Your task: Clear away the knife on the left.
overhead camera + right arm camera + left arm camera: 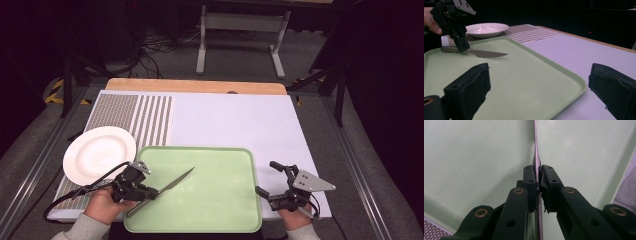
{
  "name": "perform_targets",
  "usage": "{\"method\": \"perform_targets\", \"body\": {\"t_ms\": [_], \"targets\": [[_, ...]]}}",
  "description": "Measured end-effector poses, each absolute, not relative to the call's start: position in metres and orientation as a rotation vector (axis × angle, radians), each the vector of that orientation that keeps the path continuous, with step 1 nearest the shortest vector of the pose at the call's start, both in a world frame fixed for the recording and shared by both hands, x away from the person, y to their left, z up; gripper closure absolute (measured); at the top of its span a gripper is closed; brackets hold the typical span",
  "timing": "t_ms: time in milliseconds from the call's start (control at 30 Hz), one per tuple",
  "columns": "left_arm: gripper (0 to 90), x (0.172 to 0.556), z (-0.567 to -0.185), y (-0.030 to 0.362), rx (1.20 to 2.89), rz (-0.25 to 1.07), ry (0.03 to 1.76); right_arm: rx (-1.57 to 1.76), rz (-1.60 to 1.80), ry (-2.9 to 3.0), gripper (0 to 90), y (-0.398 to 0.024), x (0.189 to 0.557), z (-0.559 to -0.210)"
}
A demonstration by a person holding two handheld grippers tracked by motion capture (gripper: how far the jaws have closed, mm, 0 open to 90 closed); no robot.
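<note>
A table knife point(167, 187) is held by the left gripper point(150, 192) over the green tray point(220, 205). In the left gripper view the two black jaws are seen closed almost completely, their pads pressed on the flat metal of the knife point(537, 162) from either side, near where the handle passes into the blade. The blade runs straight on from between the jaws, edge-on to that camera, above the tray's pale floor point(474, 157).

In the high view the knife's long axis is laid on a diagonal: the handle end is toward the near left corner of the tray, close to the person's left hand point(102, 205), and the tip points away and to the right, toward the tray's middle. In the right gripper view the knife point(477, 52) is seen roughly level, low above the tray's left part (whether the handle end rests on the tray cannot be told), with the left gripper point(461, 45) gripping it from above.

The right gripper point(272, 182) is held at the tray's near right corner, over the white table sheet point(225, 120). Its jaws stand wide apart, and nothing is between them; the tray's rim point(574, 82) is seen through the gap.

A white plate point(99, 154) is set just beyond the tray's far left corner, partly on a striped mat point(135, 117).
</note>
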State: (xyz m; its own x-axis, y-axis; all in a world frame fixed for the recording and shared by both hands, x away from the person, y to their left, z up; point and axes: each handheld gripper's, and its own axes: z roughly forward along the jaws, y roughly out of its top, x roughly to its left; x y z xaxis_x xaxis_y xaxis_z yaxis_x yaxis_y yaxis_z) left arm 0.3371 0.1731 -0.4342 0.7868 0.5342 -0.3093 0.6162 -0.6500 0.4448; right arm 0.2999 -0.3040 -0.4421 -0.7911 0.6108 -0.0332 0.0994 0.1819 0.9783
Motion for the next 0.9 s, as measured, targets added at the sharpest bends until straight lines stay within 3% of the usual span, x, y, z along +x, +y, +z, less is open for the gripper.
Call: {"method": "perform_targets", "body": {"t_ms": [267,333,400,633,800,900], "targets": [[75.7,0.338,-0.436,0.174,2.474,-0.145,0.876,0.666,1.644,2.041,4.2,-0.304,0.3,-0.442],[64.8,0.338,-0.435,0.175,2.473,-0.15,0.895,0.668,1.644,2.044,4.1,-0.304,0.3,-0.442],[62.3,0.339,-0.435,0.175,2.471,-0.126,0.876,0.668,1.643,2.044,4.1,-0.304,0.3,-0.442],[36.6,0.34,-0.427,0.177,2.384,-0.143,0.787,0.666,1.643,2.046,4.1,-0.304,0.3,-0.442],[33.2,0.339,-0.418,0.177,2.285,-0.117,0.69,0.665,1.639,2.046,4.1,-0.303,0.3,-0.443],[41.7,0.339,-0.415,0.175,2.254,-0.107,0.61,0.665,1.637,2.048,4.1,-0.303,0.3,-0.442]]}}
